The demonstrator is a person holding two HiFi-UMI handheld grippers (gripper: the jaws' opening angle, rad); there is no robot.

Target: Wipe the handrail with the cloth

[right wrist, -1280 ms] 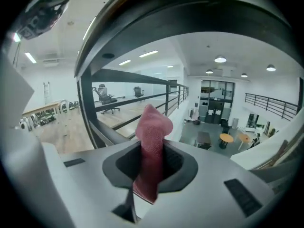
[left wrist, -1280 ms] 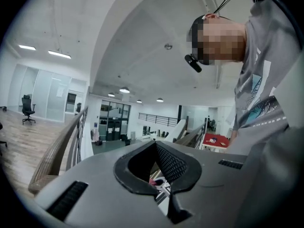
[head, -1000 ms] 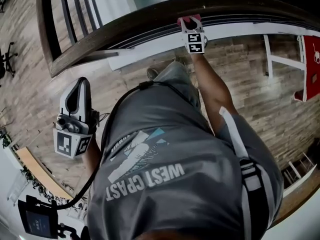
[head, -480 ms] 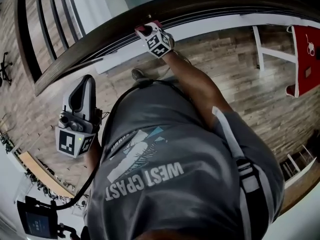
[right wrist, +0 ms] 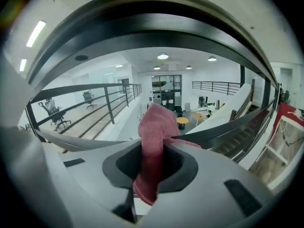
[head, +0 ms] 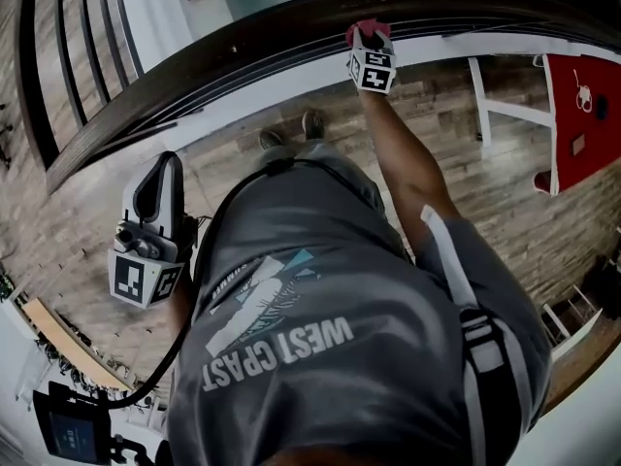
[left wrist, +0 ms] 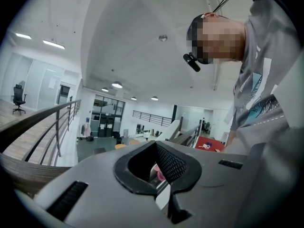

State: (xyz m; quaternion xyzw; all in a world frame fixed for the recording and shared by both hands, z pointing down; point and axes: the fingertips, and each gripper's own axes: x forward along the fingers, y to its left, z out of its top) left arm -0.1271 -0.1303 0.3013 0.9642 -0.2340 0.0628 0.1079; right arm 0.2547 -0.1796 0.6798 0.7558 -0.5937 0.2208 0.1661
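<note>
A dark, curved handrail (head: pixel 194 61) sweeps from the left edge to the top right of the head view. My right gripper (head: pixel 372 51) is stretched out to it at arm's length, shut on a pink cloth (head: pixel 369 29) that presses against the rail. In the right gripper view the cloth (right wrist: pixel 154 127) sticks up from between the jaws of the right gripper (right wrist: pixel 154 148), just under the handrail (right wrist: pixel 156 27). My left gripper (head: pixel 160 168) hangs low at my left side, away from the rail. It (left wrist: pixel 156 148) is shut with nothing in it.
Thin metal rail bars (head: pixel 68 47) run below the handrail at the far left. A red table (head: pixel 582 105) and a white frame (head: pixel 505 105) stand on the wooden floor to the right. A cable trails from the left gripper down to a small screen (head: pixel 73 430).
My right gripper slid the cloth to the left along the handrail, then came back to the right. The left gripper has stayed at my side.
</note>
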